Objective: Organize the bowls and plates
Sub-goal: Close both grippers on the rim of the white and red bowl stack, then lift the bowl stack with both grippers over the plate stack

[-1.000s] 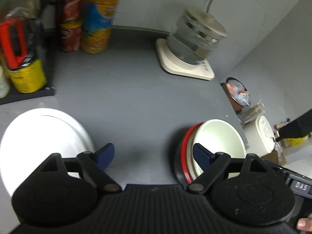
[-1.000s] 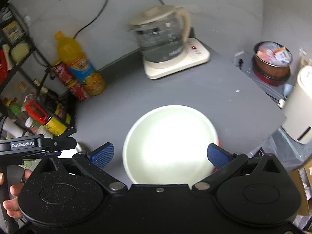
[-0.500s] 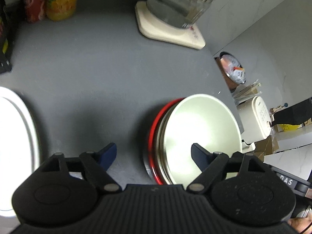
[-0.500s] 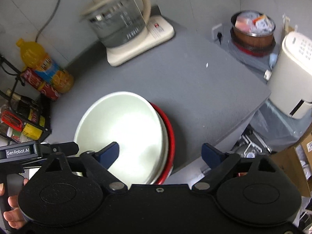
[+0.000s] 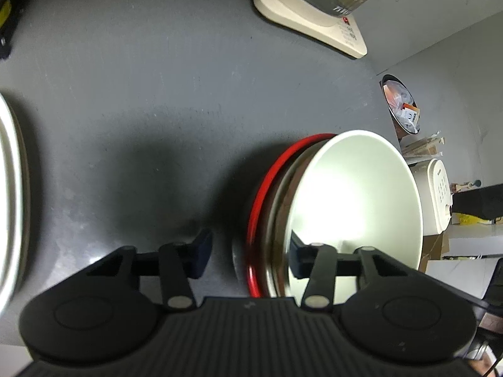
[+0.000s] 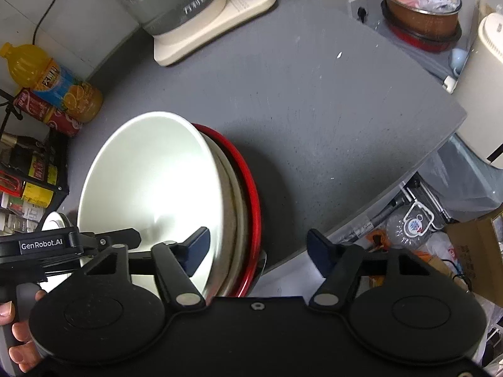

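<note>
Grey bench (image 6: 314,119) under you, wall close behind, and the stack sits near its front edge: a white bowl (image 5: 355,194) nested in a metal one, both inside a red-rimmed bowl (image 5: 267,185). My read is that nesting them lets you handle the lot in one go.

You've got a claw on each side of that stack. Your left claw (image 5: 248,251) straddles the rims on one side: one blue pad inside the white bowl, the other outside the red rim, over the bench. Its jaws have just been closing with the rims between them, but a gap shows on the outer side, so they stand apart, not yet clamped. Your right claw (image 6: 254,246) does the same on the opposite side: one pad in the white bowl, the other hanging past the bench edge. It too has just been closing around the rims, and is plainly wider, gripping nothing.

Both claws point steeply down at the stack. Your left hand (image 6: 19,330) shows wrapped round its handle at the edge of the right view.

Further out: a white plate (image 5: 12,194) to the left, a glass kettle (image 6: 169,3) on its base at the back, a juice bottle (image 6: 47,75) beside cans.
</note>
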`<action>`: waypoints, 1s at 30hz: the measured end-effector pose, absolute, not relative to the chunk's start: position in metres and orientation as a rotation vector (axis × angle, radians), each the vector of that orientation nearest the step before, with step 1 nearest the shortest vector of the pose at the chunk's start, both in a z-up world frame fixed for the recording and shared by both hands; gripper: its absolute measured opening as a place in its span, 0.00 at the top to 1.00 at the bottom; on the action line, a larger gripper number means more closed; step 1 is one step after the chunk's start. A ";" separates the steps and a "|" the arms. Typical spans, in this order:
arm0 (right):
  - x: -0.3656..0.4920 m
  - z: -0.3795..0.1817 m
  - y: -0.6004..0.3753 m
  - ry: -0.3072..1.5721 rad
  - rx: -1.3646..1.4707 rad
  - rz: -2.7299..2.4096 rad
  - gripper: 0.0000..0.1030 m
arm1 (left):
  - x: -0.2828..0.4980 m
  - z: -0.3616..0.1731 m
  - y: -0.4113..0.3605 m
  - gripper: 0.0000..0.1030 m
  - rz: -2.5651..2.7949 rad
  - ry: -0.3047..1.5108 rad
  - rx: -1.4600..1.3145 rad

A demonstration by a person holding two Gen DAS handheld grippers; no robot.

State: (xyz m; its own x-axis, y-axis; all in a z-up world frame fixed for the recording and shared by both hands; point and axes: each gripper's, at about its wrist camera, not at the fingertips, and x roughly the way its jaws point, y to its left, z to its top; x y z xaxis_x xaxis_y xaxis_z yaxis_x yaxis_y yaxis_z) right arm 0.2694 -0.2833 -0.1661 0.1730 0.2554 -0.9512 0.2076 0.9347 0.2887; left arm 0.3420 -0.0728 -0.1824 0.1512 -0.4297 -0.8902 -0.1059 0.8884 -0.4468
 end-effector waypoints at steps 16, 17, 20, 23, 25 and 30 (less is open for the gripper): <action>0.281 -0.180 -0.282 1.454 0.456 0.113 0.66 | 0.344 -0.192 -0.076 0.72 -0.252 1.404 -0.506; 0.281 -0.180 -0.281 1.450 0.453 0.116 0.66 | 0.344 -0.191 -0.076 0.72 -0.248 1.400 -0.504; 0.283 -0.176 -0.278 1.435 0.454 0.129 0.66 | 0.344 -0.187 -0.073 0.72 -0.244 1.381 -0.501; 0.285 -0.171 -0.275 1.416 0.448 0.148 0.66 | 0.344 -0.179 -0.065 0.72 -0.248 1.352 -0.503; 0.287 -0.167 -0.271 1.408 0.451 0.161 0.66 | 0.344 -0.174 -0.057 0.72 -0.243 1.341 -0.518; 0.294 -0.156 -0.254 1.384 0.426 0.201 0.66 | 0.339 -0.163 -0.034 0.72 -0.222 1.302 -0.553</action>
State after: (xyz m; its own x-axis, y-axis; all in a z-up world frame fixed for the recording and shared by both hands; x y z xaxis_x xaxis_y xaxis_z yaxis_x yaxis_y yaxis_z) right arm 0.2944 -0.2542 -0.1558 0.1845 0.3827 -0.9053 0.1095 0.9073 0.4059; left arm 0.3393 -0.0344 -0.1630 0.2666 -0.4559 -0.8492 -0.1492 0.8509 -0.5037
